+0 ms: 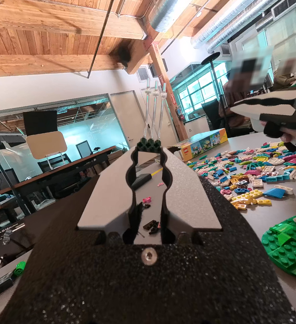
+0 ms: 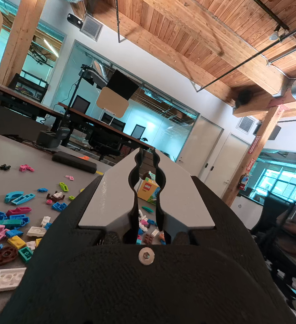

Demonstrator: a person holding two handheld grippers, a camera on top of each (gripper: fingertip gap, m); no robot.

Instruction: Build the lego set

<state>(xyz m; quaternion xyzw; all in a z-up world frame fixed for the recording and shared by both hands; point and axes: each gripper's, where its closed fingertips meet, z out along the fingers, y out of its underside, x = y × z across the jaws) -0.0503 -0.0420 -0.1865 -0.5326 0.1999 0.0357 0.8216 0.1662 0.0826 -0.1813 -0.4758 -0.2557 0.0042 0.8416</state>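
Grey left gripper [image 1: 149, 149]: jaws clamped at their tips on one dark green piece [image 1: 149, 145] carrying three clear rods [image 1: 155, 112], raised off the surface [image 1: 259, 217]. Right of the jaws: one green base plate [image 1: 291, 249], then loose bricks [image 1: 249, 170], one box [image 1: 203, 143]. Right gripper [image 2: 147, 150]: jaws narrowly parted, holding nothing.

loose bricks [image 1: 259, 168] crowd the worktop [image 1: 263, 220] on the right; green plate [image 1: 291, 249] blocks the near corner; bare worktop lies between them.
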